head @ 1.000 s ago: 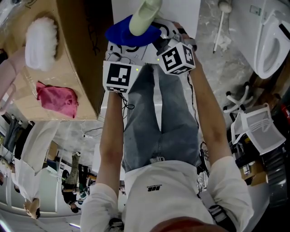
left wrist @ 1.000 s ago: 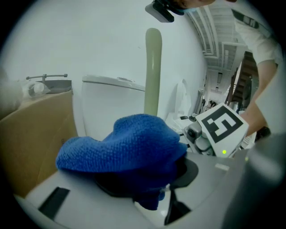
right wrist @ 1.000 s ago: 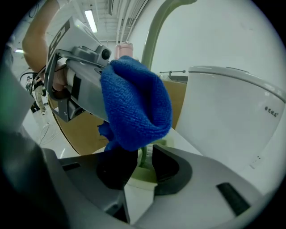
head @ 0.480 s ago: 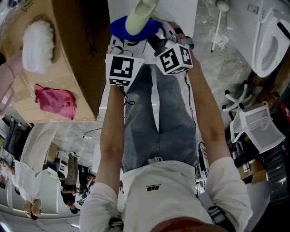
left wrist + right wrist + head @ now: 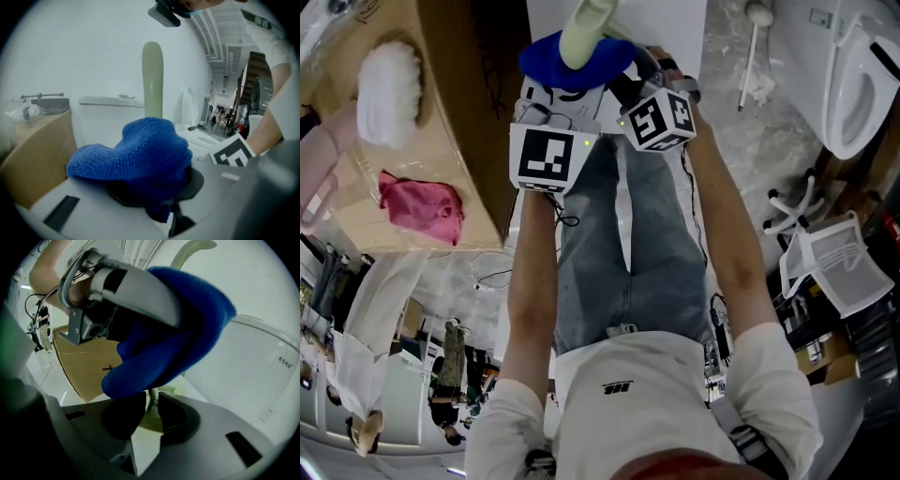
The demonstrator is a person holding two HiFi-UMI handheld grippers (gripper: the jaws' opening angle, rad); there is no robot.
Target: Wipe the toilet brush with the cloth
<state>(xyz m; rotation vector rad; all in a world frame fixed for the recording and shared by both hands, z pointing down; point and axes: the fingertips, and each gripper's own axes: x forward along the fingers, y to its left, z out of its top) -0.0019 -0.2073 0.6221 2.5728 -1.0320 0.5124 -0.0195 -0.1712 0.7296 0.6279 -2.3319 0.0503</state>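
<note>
Two grippers: both loaded, close together at the upper centre of the head view.
Left gripper [image 5: 157,187]: jaws pressed on a bunched fold of the cloth [image 5: 136,154]. The rest of the cloth mounds over the jaw tips.
Right gripper [image 5: 150,416]: jaws have just been closing. The narrow gap between them holds the thin pale-green stem of the brush [image 5: 149,401], which they pinch.
Brush position: in the left gripper view the handle rises straight behind the cloth mound, centre frame. In the head view it points to the top edge. The bristle end is not visible.
Cloth relative to brush: bunched against the handle just above the right jaws.
Step in hand (judgement): a wiping stroke along the handle.
Risk 1: the brush slips or swivels in the right jaws. Cause: thin smooth stem, drag from the cloth.
Risk 2: the cloth pulls out of the left jaws. Cause: only a fold is clamped.
Risk 3: the grippers collide. Cause: the stroke runs right beside the right jaws.
</note>
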